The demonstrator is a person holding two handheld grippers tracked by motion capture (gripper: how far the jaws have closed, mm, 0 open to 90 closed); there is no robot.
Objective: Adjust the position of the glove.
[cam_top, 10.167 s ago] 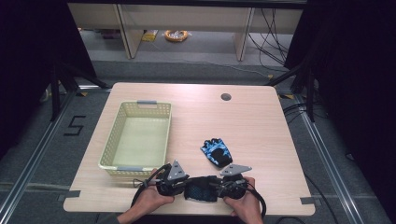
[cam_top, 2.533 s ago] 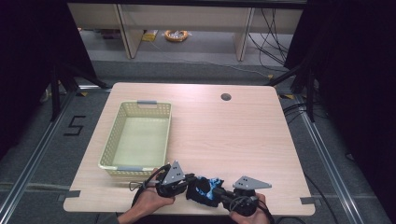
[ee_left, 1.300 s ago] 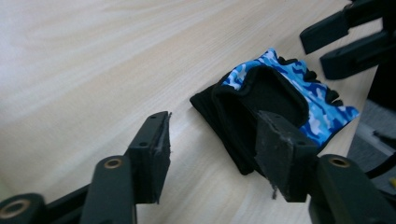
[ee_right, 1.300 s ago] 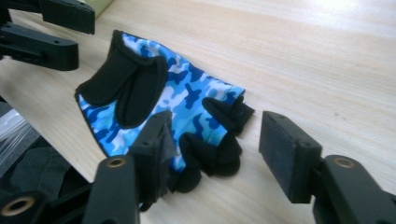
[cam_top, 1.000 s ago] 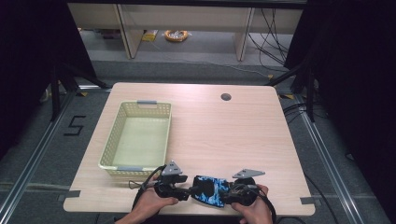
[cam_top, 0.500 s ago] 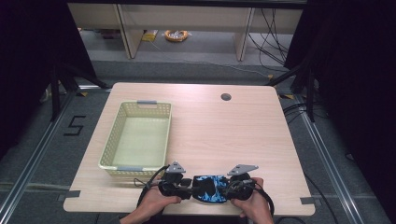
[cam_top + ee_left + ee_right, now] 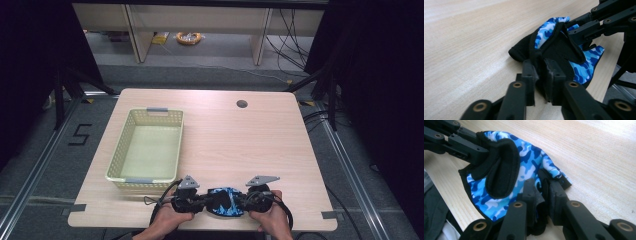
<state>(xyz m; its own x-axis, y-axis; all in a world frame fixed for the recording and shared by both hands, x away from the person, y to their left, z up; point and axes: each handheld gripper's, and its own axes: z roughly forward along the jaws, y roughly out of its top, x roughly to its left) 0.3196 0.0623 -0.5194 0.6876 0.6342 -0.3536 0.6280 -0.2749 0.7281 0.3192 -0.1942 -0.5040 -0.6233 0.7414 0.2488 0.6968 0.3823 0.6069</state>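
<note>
A blue camouflage glove point(image 7: 226, 203) with black palm and cuff lies at the table's near edge, between two hand-held grippers. My left gripper point(image 7: 540, 72) has just been closing and now pinches a fold of the glove's point(image 7: 556, 47) black cuff. My right gripper point(image 7: 541, 187) has also just been closing, and it clamps black and blue fabric at the glove's point(image 7: 524, 157) other end. In the high view the left gripper point(image 7: 205, 202) and the right gripper point(image 7: 242, 202) face each other across the glove. Each gripper view shows the other gripper's jaws on the far side of the glove.
A pale yellow mesh basket point(image 7: 119, 150) stands at the left of the wooden table point(image 7: 240, 145), a short way beyond the left hand. A round cable hole point(image 7: 242, 104) sits near the far edge. The table's front edge runs just below both hands.
The glove, which lay farther up the table ten seconds ago, is now at the near edge between the grippers. Over the last second both hands stayed nearly in place.
</note>
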